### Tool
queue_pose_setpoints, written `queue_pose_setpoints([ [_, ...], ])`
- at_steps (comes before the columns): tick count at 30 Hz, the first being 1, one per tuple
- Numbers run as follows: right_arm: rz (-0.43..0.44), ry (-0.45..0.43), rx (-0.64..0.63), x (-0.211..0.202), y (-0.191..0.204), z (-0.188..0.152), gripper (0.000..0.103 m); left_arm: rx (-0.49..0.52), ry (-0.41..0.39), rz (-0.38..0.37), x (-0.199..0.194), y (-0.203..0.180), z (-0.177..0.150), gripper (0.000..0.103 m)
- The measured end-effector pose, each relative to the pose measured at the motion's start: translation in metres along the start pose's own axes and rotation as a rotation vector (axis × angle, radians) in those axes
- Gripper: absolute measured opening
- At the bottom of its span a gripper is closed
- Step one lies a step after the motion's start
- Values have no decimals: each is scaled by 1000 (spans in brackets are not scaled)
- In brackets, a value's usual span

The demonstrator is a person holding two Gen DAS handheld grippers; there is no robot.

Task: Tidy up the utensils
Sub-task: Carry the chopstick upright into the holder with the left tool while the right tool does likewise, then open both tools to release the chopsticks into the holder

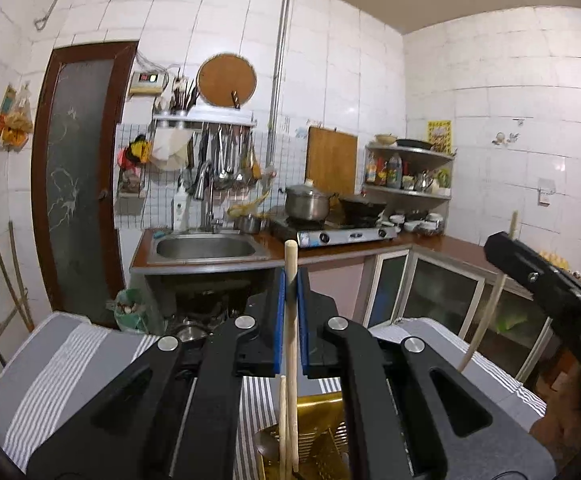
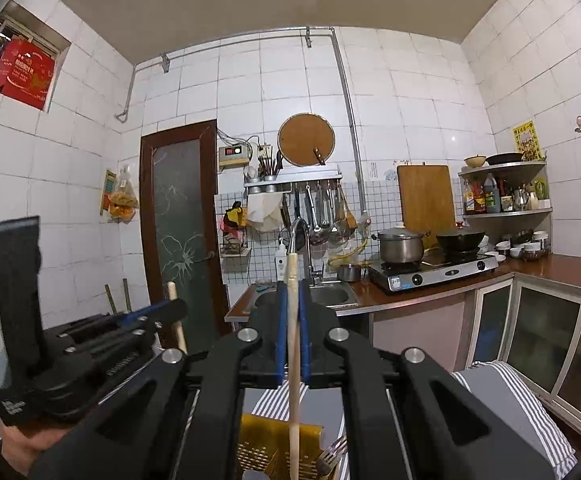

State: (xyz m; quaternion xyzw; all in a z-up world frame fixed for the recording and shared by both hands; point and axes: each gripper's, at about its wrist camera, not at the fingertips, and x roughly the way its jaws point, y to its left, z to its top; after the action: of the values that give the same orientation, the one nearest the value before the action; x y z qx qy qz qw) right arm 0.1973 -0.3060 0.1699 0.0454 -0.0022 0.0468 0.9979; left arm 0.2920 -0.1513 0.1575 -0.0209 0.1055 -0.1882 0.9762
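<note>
A wooden chopstick (image 1: 291, 320) is clamped upright in the left tool (image 1: 291, 300) and another chopstick (image 2: 293, 344) in the right tool (image 2: 292, 312), both above the yellow utensil basket (image 1: 322, 436), where a fork (image 2: 332, 454) already lies, so sorting is judged underway.

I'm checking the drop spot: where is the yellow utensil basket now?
In both wrist views, the yellow utensil basket sits low at centre on the striped cloth, directly beneath the held chopsticks.
</note>
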Motion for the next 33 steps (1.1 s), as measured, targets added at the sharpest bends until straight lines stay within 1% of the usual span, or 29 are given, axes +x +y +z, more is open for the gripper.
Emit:
queue_pose_setpoints([
  [3, -6, 33, 6, 15, -3, -8, 6, -8, 23, 12, 12, 4, -5, 5],
  [6, -16, 105, 40, 34, -12, -20, 6, -34, 54, 36, 20, 11, -11, 5],
  [8, -12, 148, 54, 43, -17, -26, 7, -31, 75, 41, 23, 12, -13, 6],
  [9, -20, 162, 55, 45, -18, -28, 7, -22, 90, 48, 25, 11, -15, 9],
  [11, -44, 161, 62, 44, -22, -28, 7, -15, 103, 55, 24, 11, -15, 34],
  [13, -61, 160, 72, 39, -26, -26, 8, -8, 99, 70, 19, 10, -13, 36],
  [14, -68, 158, 75, 36, -27, -24, 10, -4, 98, 73, 17, 9, -12, 39],
  [15, -71, 156, 74, 31, -29, -22, 20, 3, 98, 77, 12, 8, -10, 42],
  [16, -78, 153, 72, 28, -30, -20, 25, 8, 96, 79, 9, 7, -9, 48],
  [17, -90, 146, 71, 21, -31, -17, 34, 12, 92, 84, 4, 5, -9, 51],
  [21, -124, 148, 69, -4, -39, -10, 34, 53, 92, 95, -18, -3, -13, 55],
  [26, -177, 190, 33, -44, -46, -9, 35, 77, 131, 89, -47, -6, -26, 56],
  [28, -203, 213, 11, -61, -48, -14, 36, 81, 149, 83, -62, -5, -35, 58],
  [30, -214, 266, -9, -79, -51, -26, 40, 83, 179, 76, -77, -3, -48, 61],
  [33, -233, 346, -26, -99, -56, -52, 40, 87, 232, 75, -90, -2, -69, 62],
])
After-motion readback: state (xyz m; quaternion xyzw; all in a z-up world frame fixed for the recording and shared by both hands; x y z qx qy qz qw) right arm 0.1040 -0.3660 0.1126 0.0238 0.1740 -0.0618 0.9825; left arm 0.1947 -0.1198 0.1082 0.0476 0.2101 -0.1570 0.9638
